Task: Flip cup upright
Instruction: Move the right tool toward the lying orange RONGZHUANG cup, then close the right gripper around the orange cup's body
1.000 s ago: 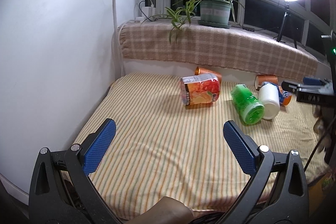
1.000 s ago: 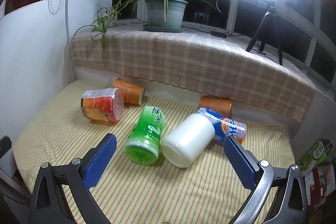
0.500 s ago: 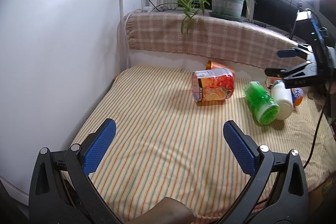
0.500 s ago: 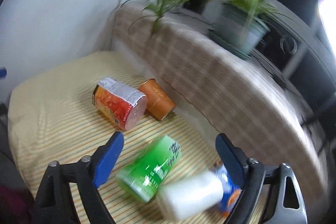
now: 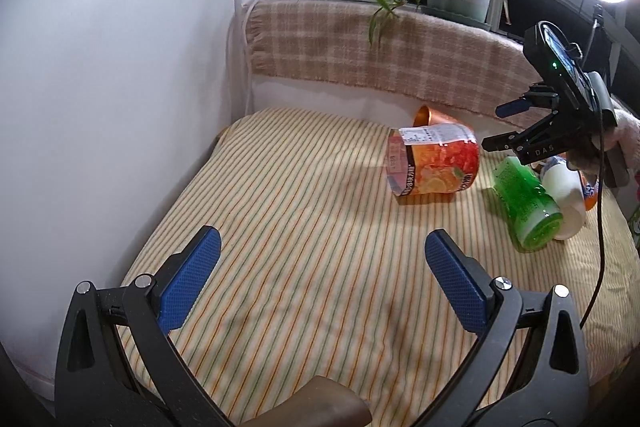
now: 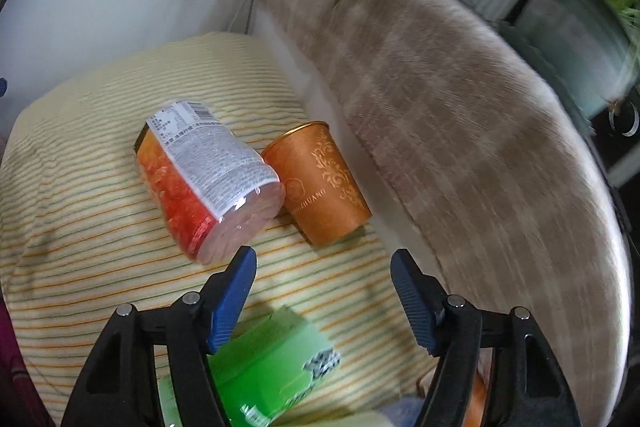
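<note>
The left gripper sits at the bottom of its frame, jaws spread wide, empty. The right gripper also gapes open, low centre, gripping nothing.

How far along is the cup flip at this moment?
Nothing looks done: the orange cup lies on its side on the striped cloth, against the fruit-label container. In hand: the right gripper, open and empty, points toward the cup; the left gripper is open over bare cloth. Left: grasp it, stand it upright.
</note>
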Action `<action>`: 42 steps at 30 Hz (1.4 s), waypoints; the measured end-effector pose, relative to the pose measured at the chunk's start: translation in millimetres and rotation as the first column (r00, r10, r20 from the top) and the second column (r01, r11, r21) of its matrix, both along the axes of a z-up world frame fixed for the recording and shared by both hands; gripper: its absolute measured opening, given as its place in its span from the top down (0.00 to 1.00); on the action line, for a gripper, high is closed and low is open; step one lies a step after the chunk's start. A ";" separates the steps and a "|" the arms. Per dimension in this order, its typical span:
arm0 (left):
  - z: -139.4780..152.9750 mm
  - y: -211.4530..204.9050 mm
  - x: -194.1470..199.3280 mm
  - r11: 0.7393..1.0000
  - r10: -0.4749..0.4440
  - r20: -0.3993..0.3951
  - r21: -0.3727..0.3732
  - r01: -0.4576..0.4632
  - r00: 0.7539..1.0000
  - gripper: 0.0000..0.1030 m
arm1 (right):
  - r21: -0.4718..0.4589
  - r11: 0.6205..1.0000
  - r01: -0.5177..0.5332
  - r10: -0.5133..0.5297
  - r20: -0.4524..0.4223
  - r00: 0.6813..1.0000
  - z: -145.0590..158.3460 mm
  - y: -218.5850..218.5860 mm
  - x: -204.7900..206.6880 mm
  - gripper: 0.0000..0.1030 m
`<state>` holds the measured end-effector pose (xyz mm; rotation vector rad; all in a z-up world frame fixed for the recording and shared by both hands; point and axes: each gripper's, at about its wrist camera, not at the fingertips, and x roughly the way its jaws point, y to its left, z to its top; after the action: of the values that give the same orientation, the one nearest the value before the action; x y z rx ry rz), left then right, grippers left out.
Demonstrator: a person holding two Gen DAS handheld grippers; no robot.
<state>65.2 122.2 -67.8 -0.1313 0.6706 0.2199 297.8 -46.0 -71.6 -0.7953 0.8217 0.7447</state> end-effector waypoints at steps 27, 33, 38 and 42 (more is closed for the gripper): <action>-18.9 20.7 23.1 0.998 0.040 -0.046 -0.043 -0.042 0.998 0.00 | -0.194 0.967 -0.167 0.163 -0.041 0.986 -62.1 61.7 51.9 0.33; -18.3 22.7 21.6 0.998 0.042 -0.044 -0.049 -0.044 0.998 0.00 | -0.186 0.972 -0.143 0.140 -0.033 0.990 -72.0 67.6 58.4 0.44; -17.6 22.3 17.4 0.998 0.043 -0.042 -0.049 -0.046 0.998 0.00 | -0.154 0.980 -0.127 0.124 -0.030 0.992 -71.5 64.4 56.3 0.44; -15.7 22.9 17.0 0.998 0.040 -0.039 -0.052 -0.042 0.998 0.00 | -0.139 0.984 -0.115 0.113 -0.025 0.993 -67.5 58.0 53.1 0.45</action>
<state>82.3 145.1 -83.5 -0.1919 0.7120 0.2442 350.9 12.0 -139.1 -0.9694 0.8565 0.8023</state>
